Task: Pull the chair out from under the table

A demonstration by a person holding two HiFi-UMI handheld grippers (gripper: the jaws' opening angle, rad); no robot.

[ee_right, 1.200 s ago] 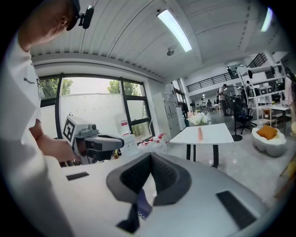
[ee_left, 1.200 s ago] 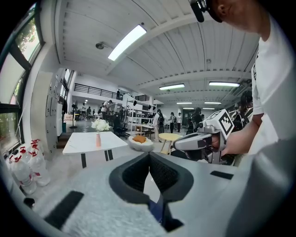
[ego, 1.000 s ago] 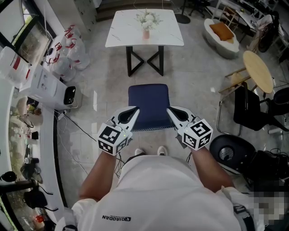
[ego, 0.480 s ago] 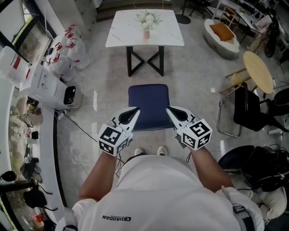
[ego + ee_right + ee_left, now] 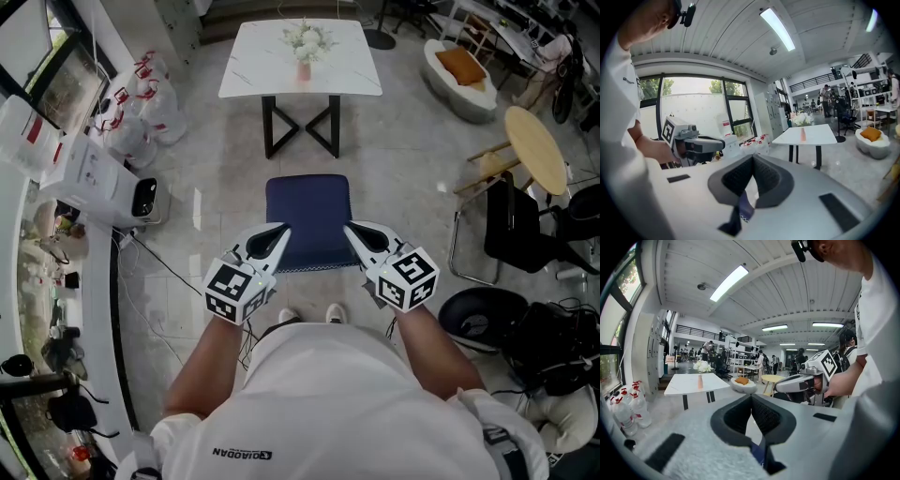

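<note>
Matt blue cloth covers the chair (image 5: 309, 220) seat; the table (image 5: 258, 66) top is smooth white, the floor (image 5: 412, 169) glossy tile

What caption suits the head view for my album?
Left gripper and right gripper, both closed, sit at the near corners of a blue chair standing clear of the white table.

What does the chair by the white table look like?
Find the white table with a pink flower vase on it. Just below it in the head view, clear of it, stands the chair. Its square seat is dark blue, unlike the black chair and round wooden table off to the right.
</note>
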